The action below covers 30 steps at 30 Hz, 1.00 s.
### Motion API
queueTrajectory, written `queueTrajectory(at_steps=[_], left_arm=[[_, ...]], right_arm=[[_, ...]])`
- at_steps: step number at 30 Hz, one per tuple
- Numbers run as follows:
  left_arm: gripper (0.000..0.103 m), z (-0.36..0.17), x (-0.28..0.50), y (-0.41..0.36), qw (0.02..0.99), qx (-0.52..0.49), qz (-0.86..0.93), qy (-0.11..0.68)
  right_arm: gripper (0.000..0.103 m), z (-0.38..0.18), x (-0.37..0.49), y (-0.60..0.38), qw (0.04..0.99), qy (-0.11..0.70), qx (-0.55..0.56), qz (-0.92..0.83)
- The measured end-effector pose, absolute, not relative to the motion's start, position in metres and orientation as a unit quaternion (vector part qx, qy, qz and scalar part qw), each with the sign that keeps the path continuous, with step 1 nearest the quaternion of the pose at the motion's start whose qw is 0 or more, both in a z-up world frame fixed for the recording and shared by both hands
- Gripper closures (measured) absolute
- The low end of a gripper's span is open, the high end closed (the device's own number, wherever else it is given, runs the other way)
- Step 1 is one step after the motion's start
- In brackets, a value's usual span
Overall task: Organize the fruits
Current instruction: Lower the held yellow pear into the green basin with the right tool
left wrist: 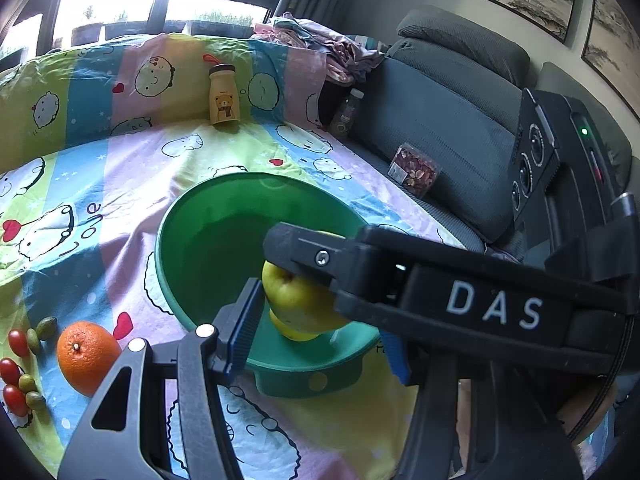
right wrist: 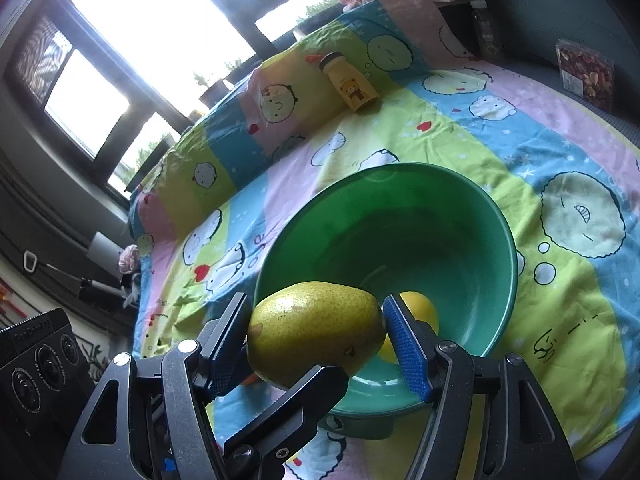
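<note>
A green bowl (left wrist: pixel 224 232) (right wrist: pixel 440 232) sits on a patterned sheet. My right gripper (right wrist: pixel 316 332) is shut on a yellow-green pear (right wrist: pixel 316 328) and holds it over the bowl's near rim; the gripper (left wrist: pixel 304 276) and pear (left wrist: pixel 296 300) also show in the left wrist view. A yellow fruit (right wrist: pixel 416 308) lies in the bowl behind the pear. My left gripper (left wrist: pixel 316 340) is open at the bowl's near edge, with the right gripper crossing in front of it. An orange (left wrist: pixel 86 354), several cherry tomatoes (left wrist: pixel 10 372) and small green fruits (left wrist: pixel 46 326) lie left of the bowl.
A yellow bear bottle (left wrist: pixel 224 96) (right wrist: pixel 350 86) stands at the back of the sheet. A box of nuts (left wrist: pixel 414 168) (right wrist: pixel 584 74) and a dark bottle (left wrist: pixel 346 114) sit by the grey sofa (left wrist: pixel 460 128) on the right.
</note>
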<state>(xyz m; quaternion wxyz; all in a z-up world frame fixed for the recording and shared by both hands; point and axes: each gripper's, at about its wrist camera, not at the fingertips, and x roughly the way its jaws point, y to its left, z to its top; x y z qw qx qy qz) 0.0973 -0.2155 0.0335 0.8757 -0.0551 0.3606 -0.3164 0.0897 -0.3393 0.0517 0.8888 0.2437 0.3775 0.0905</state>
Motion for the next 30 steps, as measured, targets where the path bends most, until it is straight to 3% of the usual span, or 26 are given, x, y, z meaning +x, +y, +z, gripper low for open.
queueTrajectory(at_steps=[30], left_arm=[[0.048, 0.015, 0.110, -0.220, 0.859, -0.078, -0.319, 0.392]], right_arm=[[0.033, 0.035, 0.102, -0.344, 0.875, 0.412, 0.246, 0.068]])
